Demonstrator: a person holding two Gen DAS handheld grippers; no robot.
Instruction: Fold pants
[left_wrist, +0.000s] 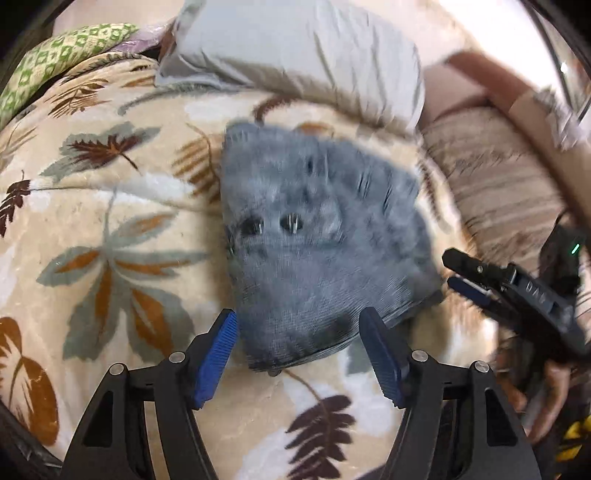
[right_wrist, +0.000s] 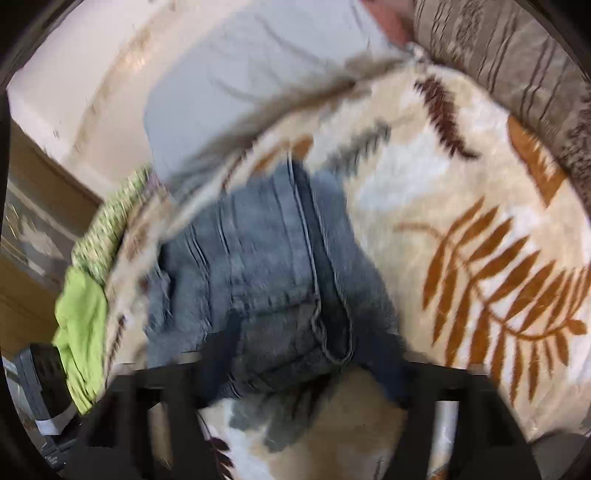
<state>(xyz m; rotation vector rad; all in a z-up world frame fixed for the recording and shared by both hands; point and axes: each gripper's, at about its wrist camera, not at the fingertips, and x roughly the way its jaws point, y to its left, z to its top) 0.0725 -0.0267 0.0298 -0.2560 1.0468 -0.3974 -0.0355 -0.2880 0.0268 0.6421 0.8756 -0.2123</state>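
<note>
Two grippers flank a compact bundle of grey-blue jeans (left_wrist: 317, 243) that lies on a cream blanket printed with leaves (left_wrist: 110, 206), with a pale grey pillow (left_wrist: 295, 51) beyond it at twelve o'clock and a brown striped cushion (left_wrist: 495, 184) at about two o'clock in the left wrist view. Both pictures are smeared by motion, so fine detail is unsure. The jeans look already folded down to a thick, roughly square packet; in the left view its slightly longer axis seems to run from eleven o'clock to five o'clock, and its near hem sits between the blue pads. The left gripper (left_wrist: 299, 354) stands wide apart with nothing held, one pad at seven o'clock of the bundle and the other at five o'clock, the near edge of the cloth just ahead of the tips. The right gripper (left_wrist: 465, 275) shows at four o'clock of the bundle, just beside its right corner, fingers narrowly parted and seemingly empty. In its own view the right gripper (right_wrist: 306, 373) is too blurred to judge, the denim (right_wrist: 266, 266) stretching away toward eleven o'clock, seam lengthwise. I judge the left gripper the better placed for any last tuck or press, since the bundle lies straight ahead of it at twelve o'clock
</note>
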